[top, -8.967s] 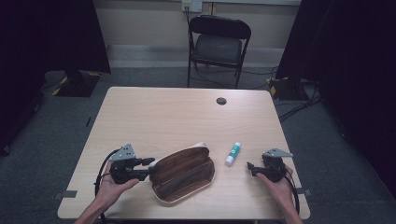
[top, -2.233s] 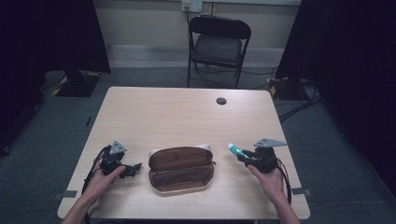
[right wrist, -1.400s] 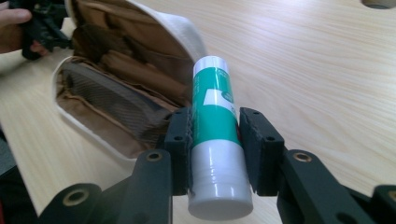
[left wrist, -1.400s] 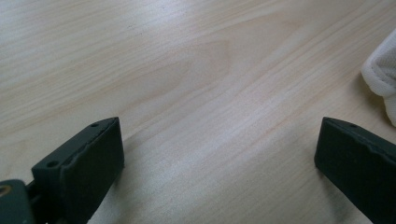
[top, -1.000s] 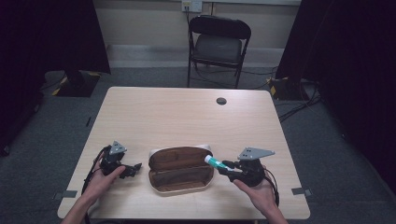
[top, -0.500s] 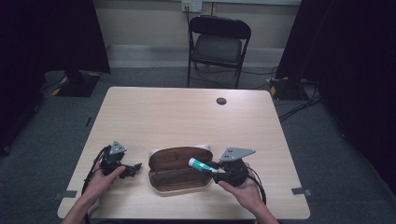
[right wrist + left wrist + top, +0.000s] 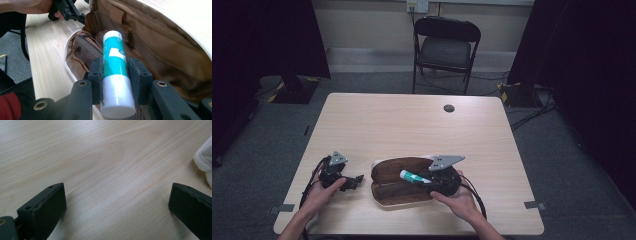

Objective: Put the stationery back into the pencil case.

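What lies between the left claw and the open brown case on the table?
In the high view, bare wooden table separates the left claw from the brown case. The left gripper view shows bare wood between its jaws too.

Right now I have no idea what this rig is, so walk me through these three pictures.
A person sits at a pale wooden table, holding a hand-operated two-jaw gripper in each hand. The high view looks down from above; each of the other two pictures comes from a camera riding on one gripper. The right gripper is clamped around a white-and-teal glue stick and holds it over an open brown fabric pencil case with a white rim. The left gripper rests open on the table beside the case, holding nothing. A small dark round disc lies near the far edge.
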